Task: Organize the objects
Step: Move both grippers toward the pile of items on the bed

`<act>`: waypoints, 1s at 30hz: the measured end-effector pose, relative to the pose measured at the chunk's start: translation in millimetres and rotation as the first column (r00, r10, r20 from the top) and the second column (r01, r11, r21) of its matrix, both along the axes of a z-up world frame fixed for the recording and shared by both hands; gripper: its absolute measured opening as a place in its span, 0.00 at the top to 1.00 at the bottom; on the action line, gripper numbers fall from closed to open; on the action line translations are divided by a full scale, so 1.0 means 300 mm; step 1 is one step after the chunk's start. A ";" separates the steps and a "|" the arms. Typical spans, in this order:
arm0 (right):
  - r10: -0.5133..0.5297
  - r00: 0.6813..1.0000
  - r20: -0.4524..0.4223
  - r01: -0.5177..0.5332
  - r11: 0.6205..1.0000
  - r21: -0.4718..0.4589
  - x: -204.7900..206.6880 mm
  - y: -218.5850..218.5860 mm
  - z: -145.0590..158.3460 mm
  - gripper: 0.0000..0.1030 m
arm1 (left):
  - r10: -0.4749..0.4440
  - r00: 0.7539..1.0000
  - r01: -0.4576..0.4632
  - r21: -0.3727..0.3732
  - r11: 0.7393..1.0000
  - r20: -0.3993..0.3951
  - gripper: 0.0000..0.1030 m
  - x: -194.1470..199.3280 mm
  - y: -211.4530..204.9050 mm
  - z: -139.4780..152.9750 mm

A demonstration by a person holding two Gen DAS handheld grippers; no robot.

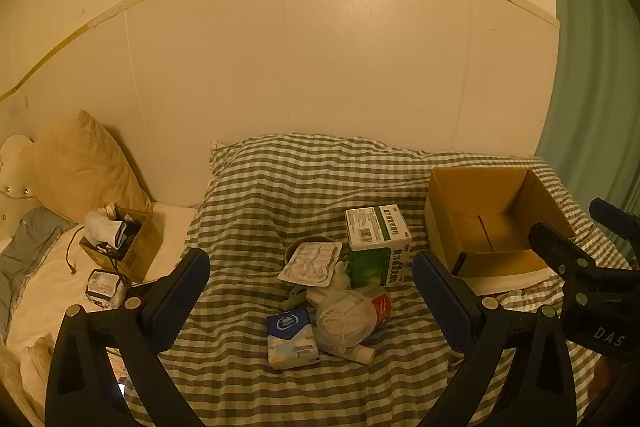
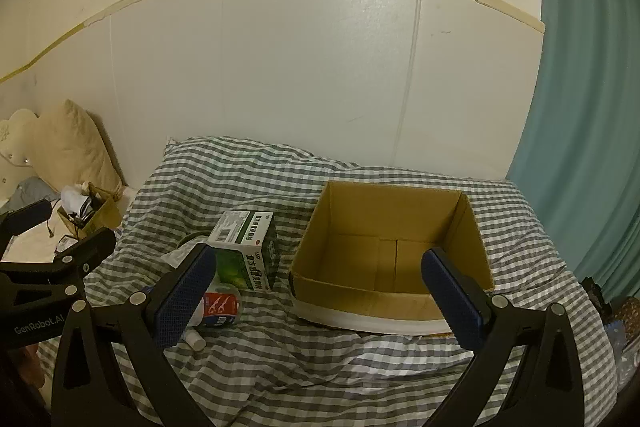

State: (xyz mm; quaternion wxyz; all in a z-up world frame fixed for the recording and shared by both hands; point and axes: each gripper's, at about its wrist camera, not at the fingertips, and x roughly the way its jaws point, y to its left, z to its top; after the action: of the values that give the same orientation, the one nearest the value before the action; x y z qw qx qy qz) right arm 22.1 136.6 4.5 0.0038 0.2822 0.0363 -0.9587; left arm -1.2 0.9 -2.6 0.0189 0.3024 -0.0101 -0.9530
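You're over the bed, and the cardboard box sits on it at your right, open side up. Left of that box stands the medicine carton, and just in front of the carton there's a small heap: a tray leaning at its left, a bag in front, a tissue pack left of the bag. Far left, a second box stuffed with things, a pillow behind it against the wall. Right edge, a curtain
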 end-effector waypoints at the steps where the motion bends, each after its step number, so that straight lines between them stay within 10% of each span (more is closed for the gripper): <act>1: 0.002 1.000 0.000 -0.002 1.000 0.001 0.001 -0.001 0.000 0.00 | -0.001 1.000 0.001 -0.001 1.000 0.003 0.00 -0.001 -0.003 0.003; 30: 0.030 1.000 0.004 -0.030 1.000 -0.006 0.008 -0.016 0.002 0.00 | 0.006 1.000 -0.006 -0.009 1.000 0.015 0.00 -0.002 0.001 -0.002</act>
State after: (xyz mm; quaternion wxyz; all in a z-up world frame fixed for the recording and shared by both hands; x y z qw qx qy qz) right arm 24.5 131.9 5.1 0.0191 0.2834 0.0378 -0.9581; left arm -1.9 1.1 -3.2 0.0230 0.3095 -0.0139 -0.9505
